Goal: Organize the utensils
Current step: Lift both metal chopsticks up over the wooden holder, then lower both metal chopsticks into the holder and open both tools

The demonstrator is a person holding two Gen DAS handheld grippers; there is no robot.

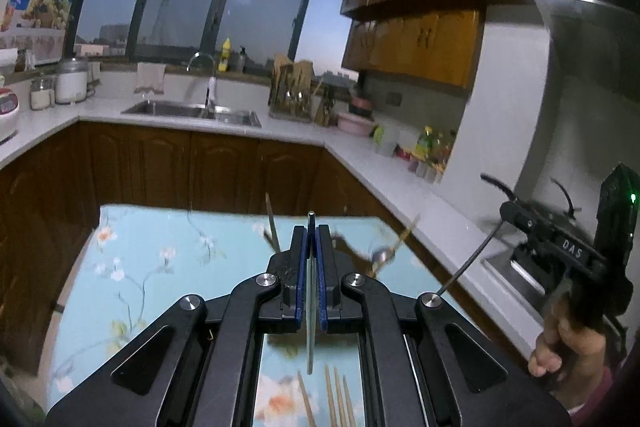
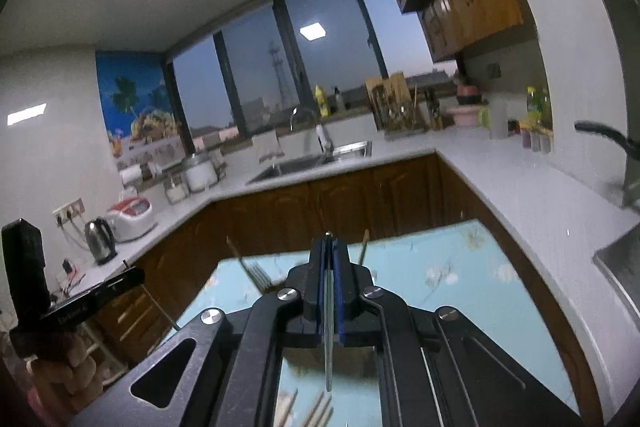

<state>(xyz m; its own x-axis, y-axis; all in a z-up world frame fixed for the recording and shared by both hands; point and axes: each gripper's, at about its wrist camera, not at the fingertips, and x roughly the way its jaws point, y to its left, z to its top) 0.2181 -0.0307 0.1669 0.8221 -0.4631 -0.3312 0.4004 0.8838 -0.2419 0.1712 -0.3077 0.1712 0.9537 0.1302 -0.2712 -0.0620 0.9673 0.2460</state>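
Observation:
My left gripper (image 1: 311,231) is shut on a thin metal utensil (image 1: 310,339), seen edge-on, whose stem runs back between the blue pads and hangs above the table. My right gripper (image 2: 328,243) is shut the same way on a second thin metal utensil (image 2: 328,359). I cannot tell what kind either utensil is. On the light blue floral tablecloth (image 1: 160,267) lie wooden chopsticks (image 1: 334,397), a blurred spoon (image 1: 382,255) and a fork (image 2: 258,273). More chopsticks (image 2: 364,247) lie beyond the right gripper.
White counters run around the room, with a sink (image 1: 192,109) and a rack of wooden utensils (image 1: 290,95) under the window. A kettle (image 2: 100,241) and a cooker (image 2: 130,217) stand on the left counter. A hand (image 1: 560,347) grips the other tool's handle.

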